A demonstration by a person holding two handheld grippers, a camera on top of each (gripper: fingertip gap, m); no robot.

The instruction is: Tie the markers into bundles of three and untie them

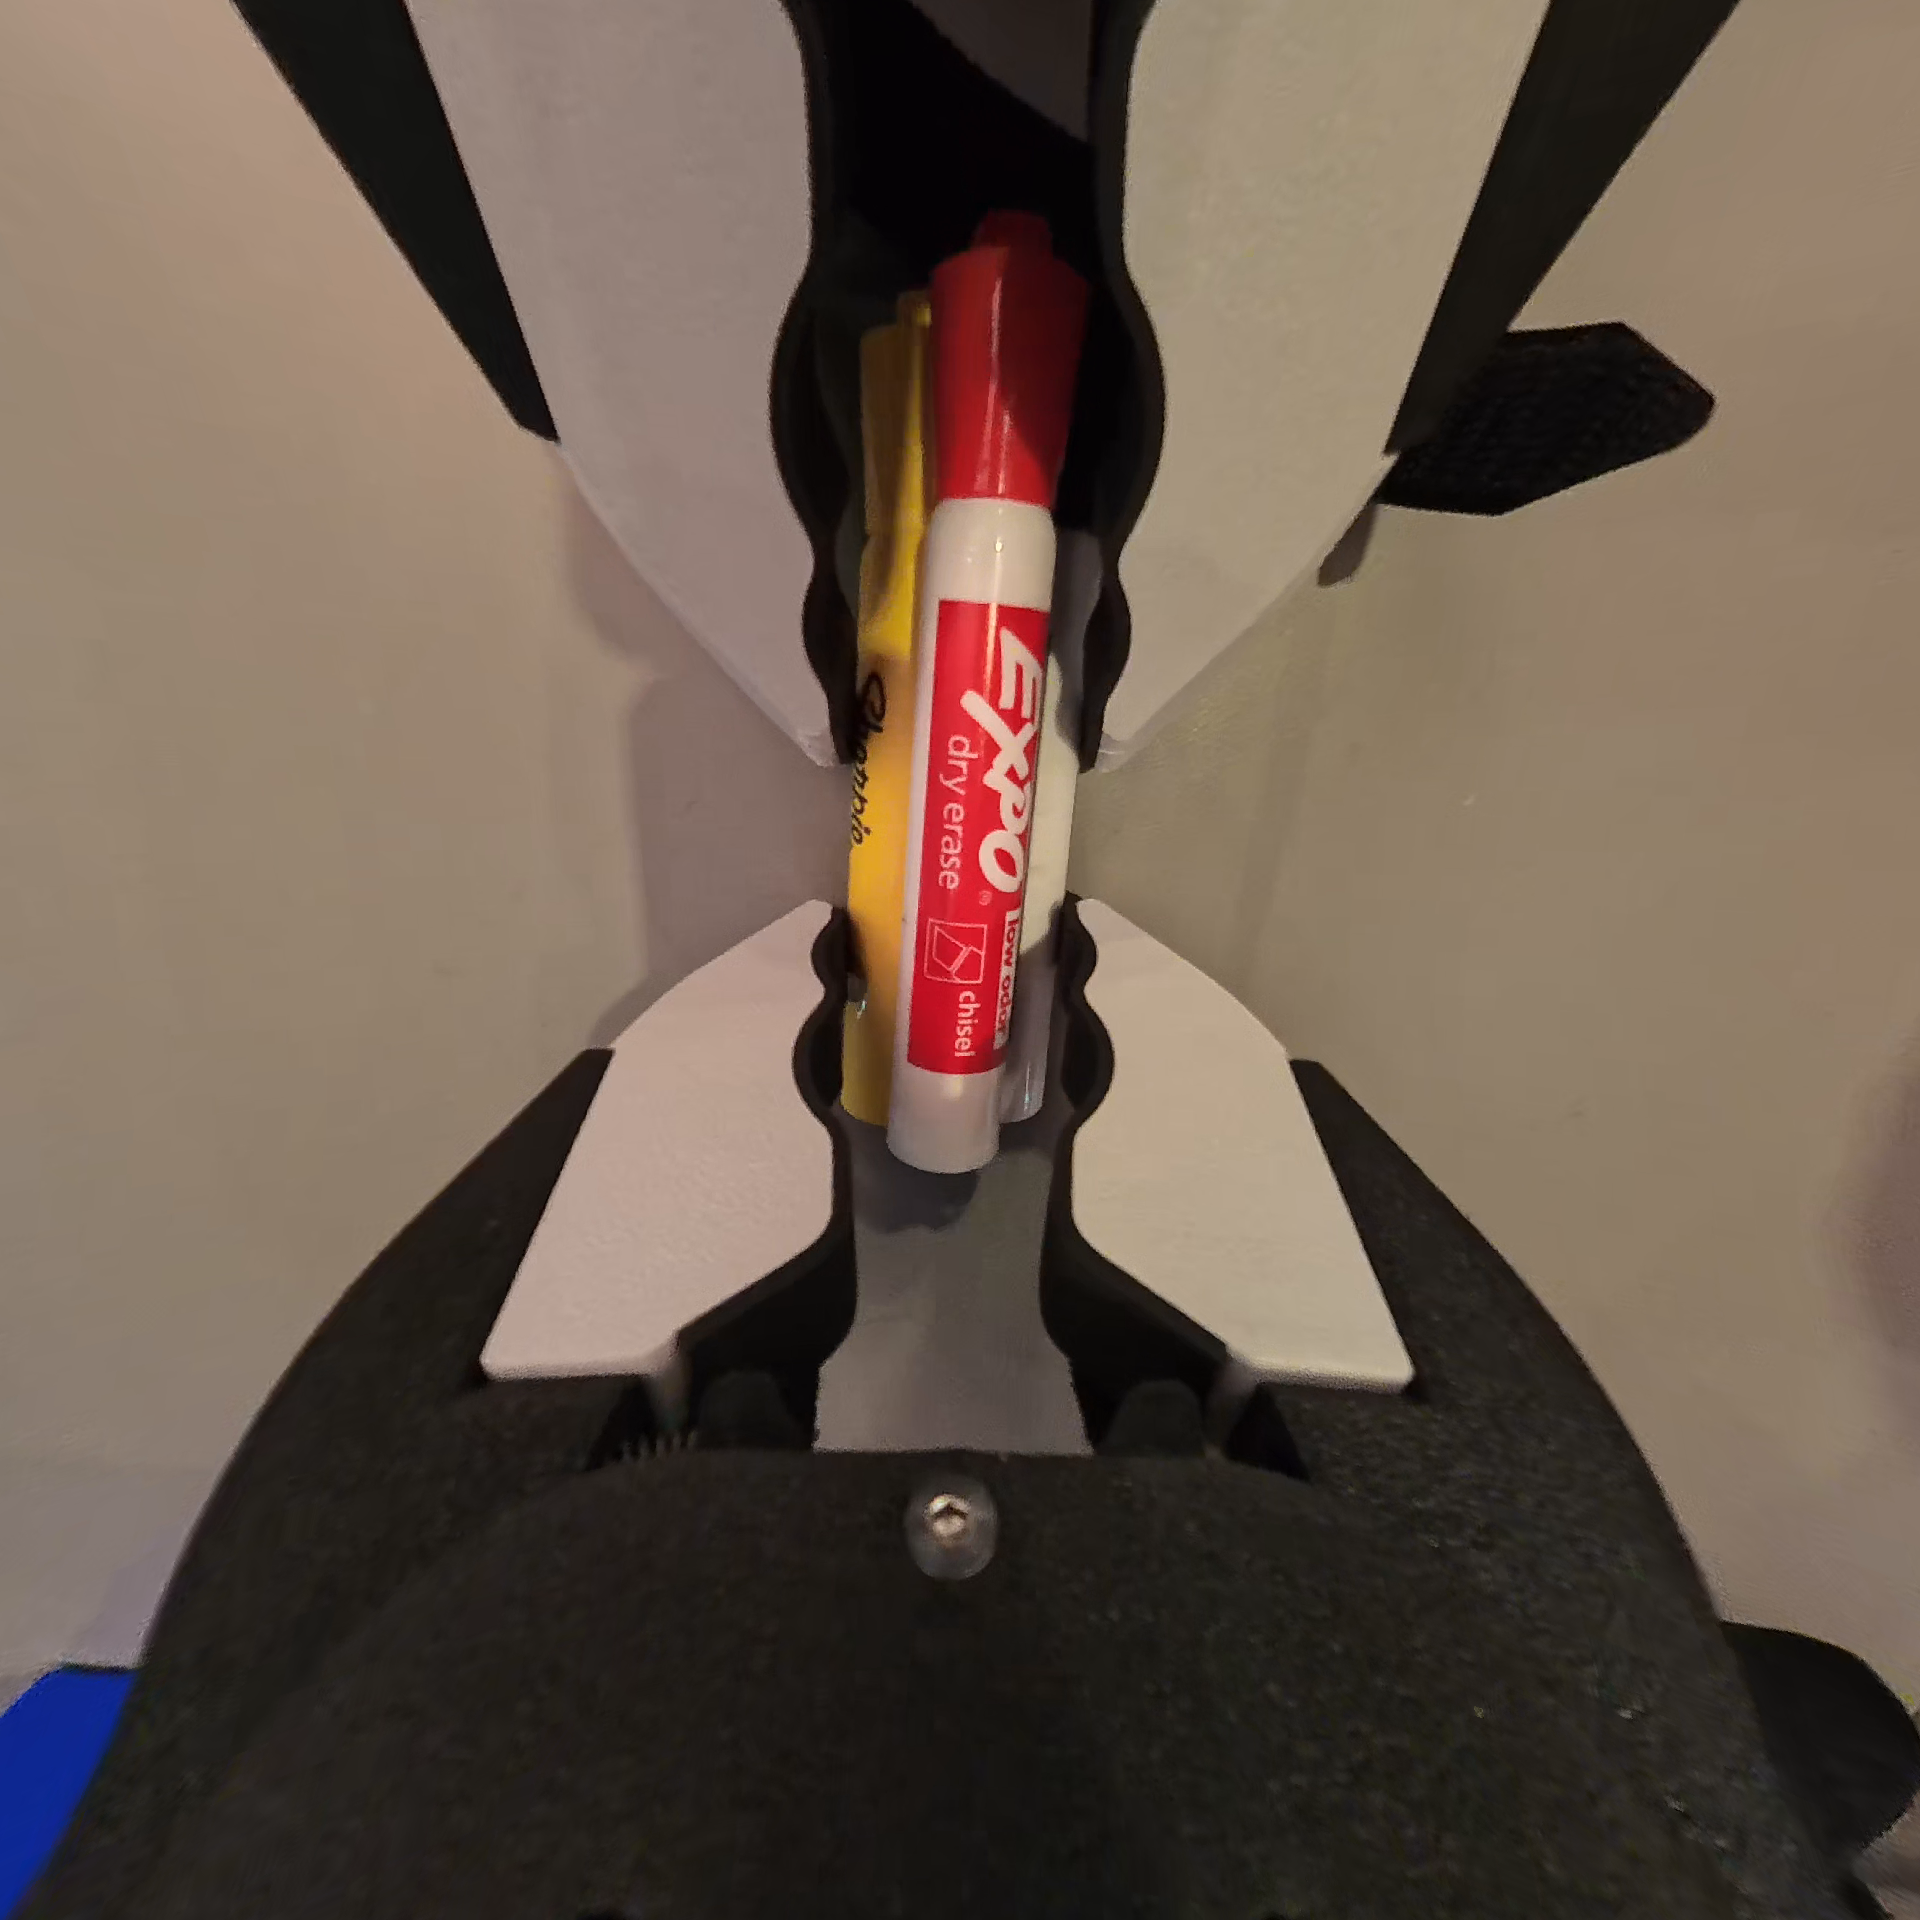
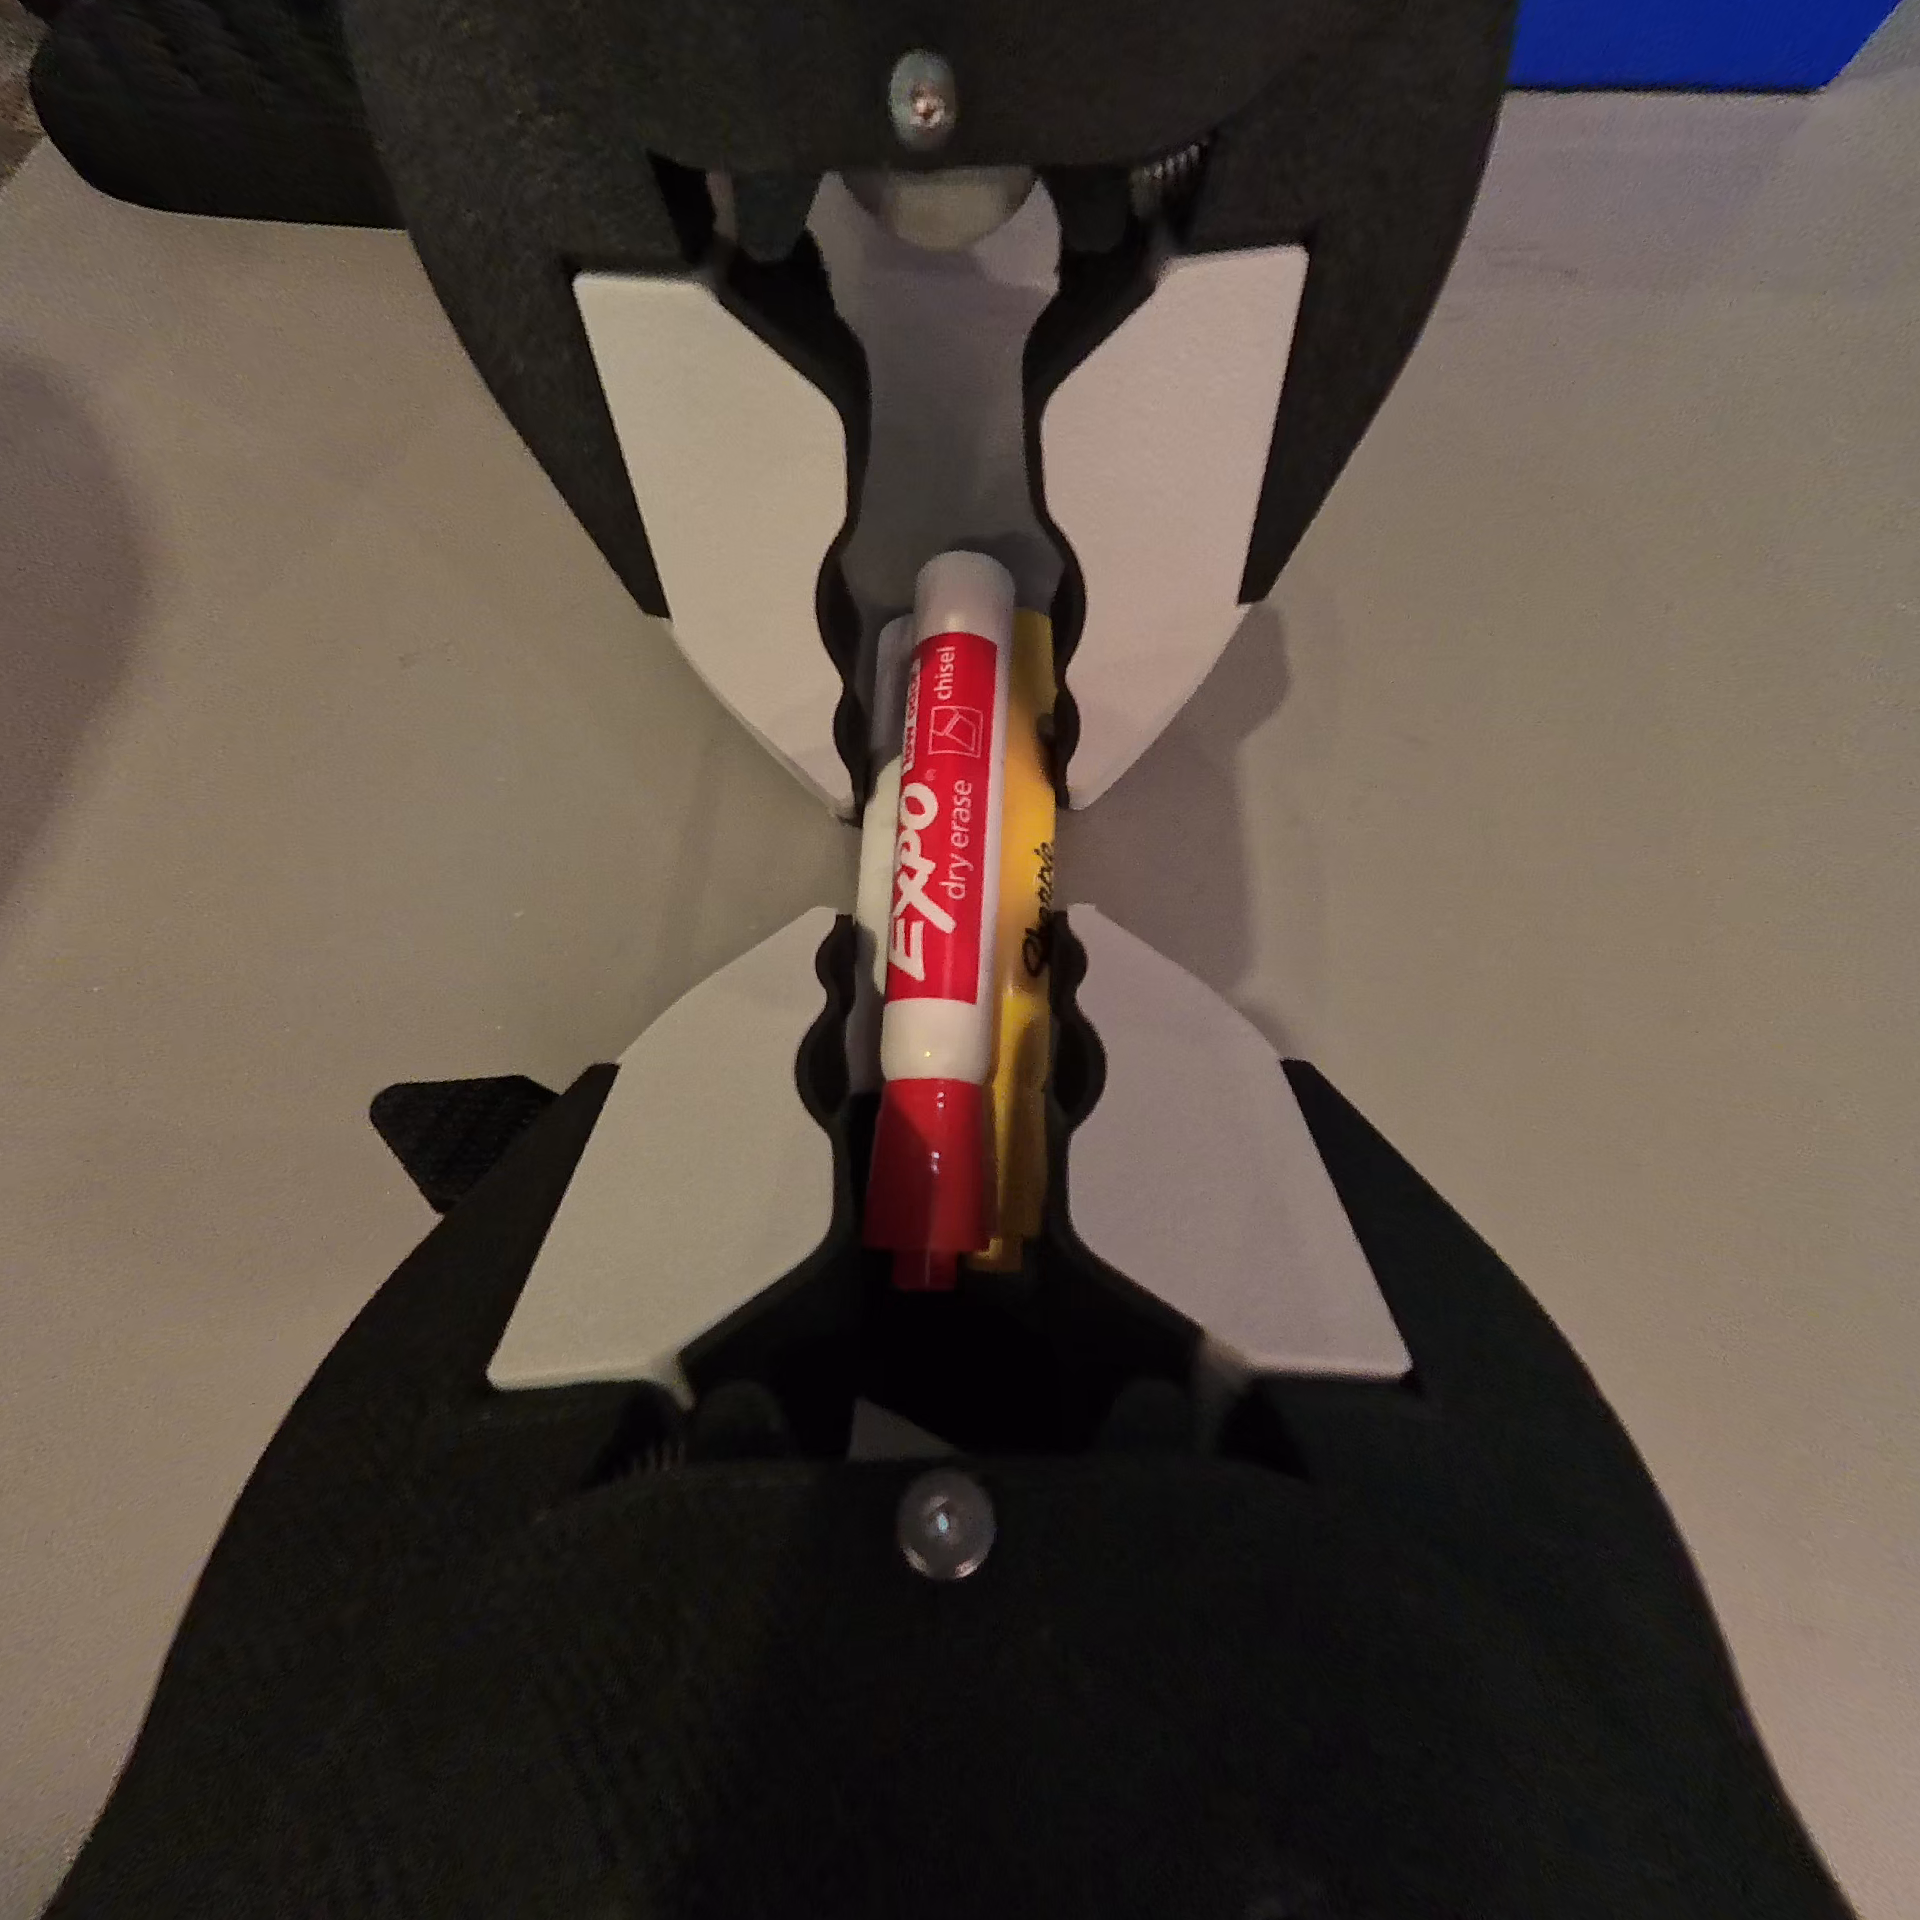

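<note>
Low in the left wrist view, the left gripper is clamped on the capless end of a three-marker bundle: a red marker on top, a yellow marker at its left, and a third, pale one, mostly hidden, at its right. The bundle runs up the middle of the frame over a plain beige table. Beyond it, reaching down from the top edge, the right gripper pinches the capped end, its fingertips facing the left's, just apart. A black strap juts out at upper right. The right wrist view shows the same grip reversed: red cap nearest, between narrow fingers, the left gripper at the top. A blue object sits in the upper right corner.
</note>
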